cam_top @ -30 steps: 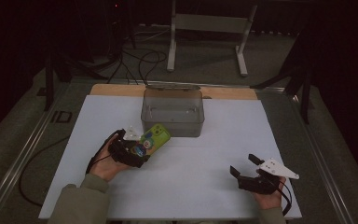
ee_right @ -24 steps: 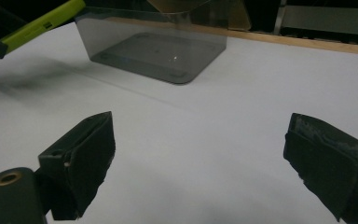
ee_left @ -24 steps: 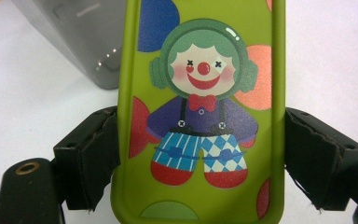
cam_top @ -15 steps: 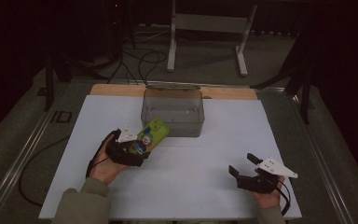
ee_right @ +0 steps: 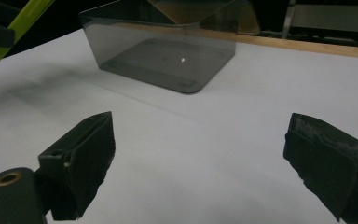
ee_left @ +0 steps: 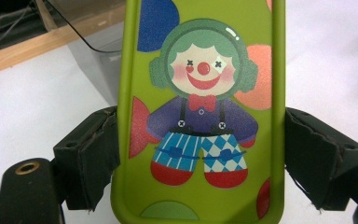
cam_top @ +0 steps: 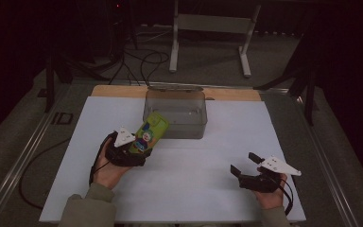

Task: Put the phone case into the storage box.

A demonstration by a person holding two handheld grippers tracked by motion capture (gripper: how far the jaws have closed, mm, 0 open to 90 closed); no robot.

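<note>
Dark floor, cables and a pale metal stand (cam_top: 212, 28) are seen beyond a white surface (cam_top: 217, 189) with a wooden strip along its far edge. Near the middle of that far edge a clear, smoke-tinted bin (cam_top: 176, 113) is set, open at the top and apparently empty. A green phone case (cam_top: 147, 135) printed with a clown is pinched by its two long edges between the jaws of the left gripper (cam_top: 137, 150); it is held above the surface, just in front of the bin's near left corner and tilted toward it. The case is judged to be light, thin and somewhat flexible, with a smooth face that could slip, so a hold across the stiffer side rims low on the body, as is taken now, seems the safest. The right gripper (cam_top: 246, 163) is rested near the surface's front right corner, its jaws spread wide with nothing between them. Compared with a second ago, the case has been carried a little closer to the bin and raised slightly, while the right gripper has been kept where it was.
</note>
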